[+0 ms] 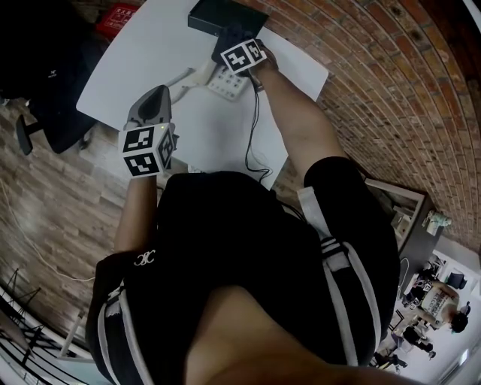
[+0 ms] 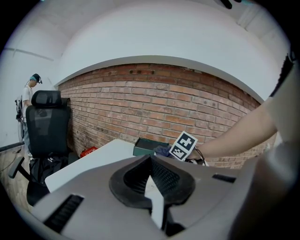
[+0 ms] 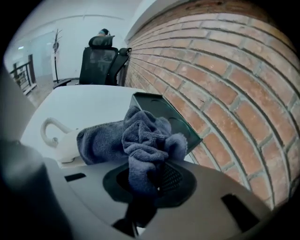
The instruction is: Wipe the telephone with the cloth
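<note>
**A:** Got the grey cloth (image 3: pixel 133 138) clamped tight in the right tongs (image 3: pixel 145 180), bunched up and spilling out the front. Hovering right at the white telephone (image 1: pixel 224 81), way at the far end of the desk (image 1: pixel 143 53), just beside the dark box (image 1: pixel 225 15) by the brick wall (image 3: pixel 225 84). Can't tell if actually touching yet. Any tips for the wipe itself?

**B:** Looks like the start of the wiping, so press the loose wad down, not the hard tips. Go slow and straight along the body, then over the handset (image 3: pixel 49 127). Expect some sliding too, judging by that light plastic look.

**A:** And the left tongs (image 2: pixel 151 161)? Pinched together on nothing, up over the near side, well apart from the telephone.

**B:** Could bring those over to pin the base. Otherwise just keep clear.
</note>
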`<state>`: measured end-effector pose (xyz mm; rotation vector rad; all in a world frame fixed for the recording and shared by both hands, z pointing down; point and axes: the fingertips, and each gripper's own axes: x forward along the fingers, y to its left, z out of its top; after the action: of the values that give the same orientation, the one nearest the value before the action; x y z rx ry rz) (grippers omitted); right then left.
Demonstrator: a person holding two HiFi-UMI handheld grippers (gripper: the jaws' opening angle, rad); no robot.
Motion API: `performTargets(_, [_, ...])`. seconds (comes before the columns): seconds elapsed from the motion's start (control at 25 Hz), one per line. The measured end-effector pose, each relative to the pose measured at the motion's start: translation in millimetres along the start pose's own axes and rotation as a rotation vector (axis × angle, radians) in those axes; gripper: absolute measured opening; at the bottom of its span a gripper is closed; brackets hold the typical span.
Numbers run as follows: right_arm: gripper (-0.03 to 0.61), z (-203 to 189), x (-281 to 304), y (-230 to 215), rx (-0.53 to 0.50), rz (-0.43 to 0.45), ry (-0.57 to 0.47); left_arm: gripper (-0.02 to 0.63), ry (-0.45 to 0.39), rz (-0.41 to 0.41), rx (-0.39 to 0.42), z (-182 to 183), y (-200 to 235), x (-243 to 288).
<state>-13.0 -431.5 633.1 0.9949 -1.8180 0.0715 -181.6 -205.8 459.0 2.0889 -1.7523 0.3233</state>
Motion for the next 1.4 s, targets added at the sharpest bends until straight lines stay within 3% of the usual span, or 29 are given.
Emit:
performTargets(0.28, [0.038,-1.5,-2.2,-0.5,0.023,0.015,-0.03,-0.008,-0.002,-0.011,0.005,2.4,-4.1,4.9])
performTargets(0.64, [0.038,-33.6,-12.1,-17.1,0.088,0.007,-0.009,-0.008,-0.006,-0.039,0.022,5.1,-12.8,4.6])
performTargets(0.72, [0.038,-38.9,-13.3,-19.2,0.126,0.009,-0.007,-0.008,-0.003,-0.047,0.029,4.4,-16.7,4.1])
performTargets(0.96, [0.038,-51.8,-20.0,-9.3,0.373,0.079,-0.04,-0.006,0.02,-0.047,0.042,-5.4,-18.4,-0.1])
performTargets(1.4, [0.038,-55.4,-26.8,17.3,0.444,0.118,-0.079,-0.008,0.032,-0.074,0.065,-5.5,-32.0,7.6])
